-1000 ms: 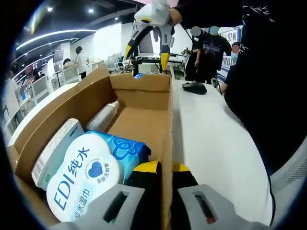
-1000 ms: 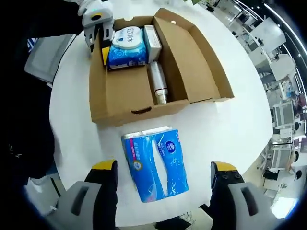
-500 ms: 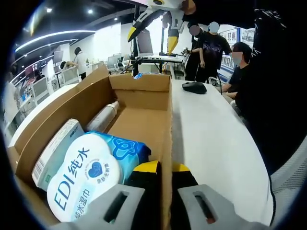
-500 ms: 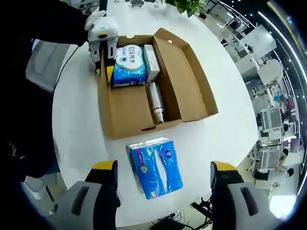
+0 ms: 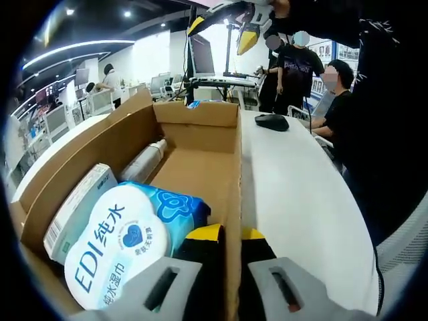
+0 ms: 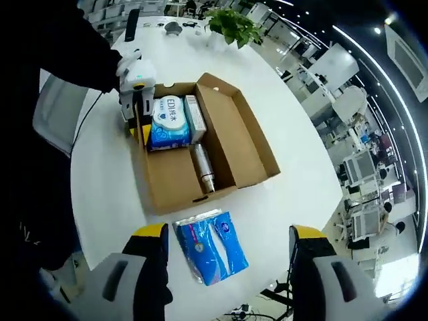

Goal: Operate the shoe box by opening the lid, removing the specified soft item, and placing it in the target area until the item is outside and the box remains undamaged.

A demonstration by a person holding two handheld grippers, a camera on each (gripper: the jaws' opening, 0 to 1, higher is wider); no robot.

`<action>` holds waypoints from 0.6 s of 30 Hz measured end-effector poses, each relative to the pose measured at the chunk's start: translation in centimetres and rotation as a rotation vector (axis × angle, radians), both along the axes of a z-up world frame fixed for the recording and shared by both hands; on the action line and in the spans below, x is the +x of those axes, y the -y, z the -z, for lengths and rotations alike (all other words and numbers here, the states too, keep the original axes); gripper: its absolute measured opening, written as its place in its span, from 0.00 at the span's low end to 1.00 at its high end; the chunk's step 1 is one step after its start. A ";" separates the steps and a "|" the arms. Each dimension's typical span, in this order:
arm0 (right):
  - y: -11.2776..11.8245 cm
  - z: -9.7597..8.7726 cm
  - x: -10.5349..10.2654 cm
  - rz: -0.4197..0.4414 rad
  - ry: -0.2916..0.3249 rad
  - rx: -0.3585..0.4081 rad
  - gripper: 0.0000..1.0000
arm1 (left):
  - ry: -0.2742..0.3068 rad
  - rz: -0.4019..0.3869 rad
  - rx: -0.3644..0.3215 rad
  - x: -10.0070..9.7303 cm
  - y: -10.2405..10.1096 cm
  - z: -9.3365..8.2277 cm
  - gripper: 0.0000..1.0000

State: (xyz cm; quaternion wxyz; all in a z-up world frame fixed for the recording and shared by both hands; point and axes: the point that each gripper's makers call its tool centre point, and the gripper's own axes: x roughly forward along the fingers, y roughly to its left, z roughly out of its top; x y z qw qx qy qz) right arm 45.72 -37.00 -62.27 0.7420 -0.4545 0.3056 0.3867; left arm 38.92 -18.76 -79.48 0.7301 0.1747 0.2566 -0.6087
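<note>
Right gripper [image 6: 226,242] has risen well clear of the table since 1.0 s ago: box and pack both look smaller in the right gripper view, and its jaws stay spread wide with nothing between them. Directly below that gap, close to the jaw tips, lies the blue tissue pack [image 6: 210,245] on the white table [image 6: 294,167], just beside the front wall of the shoe box [image 6: 251,144] and fully outside it. Farther out, the box sits open, lid flap laid back, with a wet-wipes pack [image 6: 167,120], a small carton [image 6: 195,117] and a metal bottle [image 6: 204,167] inside. At the far end, the left gripper [image 5: 224,235] pinches the box side wall between its 2 jaws.

Judgement: the removal looks done. To finish well, the left gripper should release the wall straight, without twisting the cardboard, so the box stays unmarked.
</note>
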 end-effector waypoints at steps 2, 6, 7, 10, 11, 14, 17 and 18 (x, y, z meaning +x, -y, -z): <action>0.1 0.1 -0.2 0.001 0.003 0.019 0.70 | -0.005 0.000 0.002 0.0 0.0 0.0 0.01; 1.0 0.9 -0.7 -0.019 0.009 0.018 0.67 | -0.006 0.002 0.005 0.0 0.0 0.1 0.01; 1.2 1.0 -0.7 -0.018 0.010 0.021 0.67 | -0.009 -0.003 0.007 0.0 0.0 0.1 0.01; 1.8 1.4 -1.1 -0.020 0.008 0.042 0.66 | -0.010 -0.012 0.025 0.0 0.0 0.2 0.02; 1.9 1.3 -1.1 -0.017 0.014 0.051 0.66 | -0.012 -0.013 0.029 -0.1 0.1 0.2 0.02; 1.6 0.9 -1.1 -0.019 0.038 0.090 0.65 | -0.027 -0.019 0.029 -0.2 0.0 0.2 0.02; 1.5 0.4 -1.1 -0.044 0.080 0.094 0.59 | -0.046 -0.027 0.039 -0.3 0.2 0.1 0.02; 1.5 0.3 -1.1 -0.046 0.089 0.090 0.58 | -0.058 -0.033 0.040 -0.3 0.3 0.1 0.02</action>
